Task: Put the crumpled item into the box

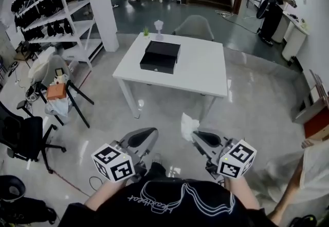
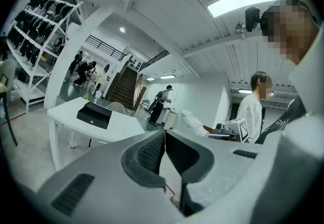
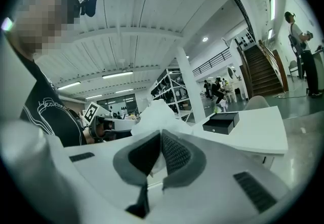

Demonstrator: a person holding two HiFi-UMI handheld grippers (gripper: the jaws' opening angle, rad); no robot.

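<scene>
The right tongs [image 1: 196, 137] are clamped on the crumpled item [image 1: 188, 125], well short of the bench [image 1: 203, 74]; the left tongs [image 1: 150, 136] are together, empty; the pickup looks done; carrying it to the box [image 1: 160, 56] and releasing remain.

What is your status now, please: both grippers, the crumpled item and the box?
Left gripper shut, empty. Right gripper shut on white crumpled paper wad. Black rectangular box on white table ahead; nothing seen blocking.

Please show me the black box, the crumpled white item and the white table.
black box [image 1: 162, 49], head view, its top face.
crumpled white item [image 1: 188, 125], head view, its upper folds.
white table [image 1: 203, 69], head view, bare top beside the box.
</scene>
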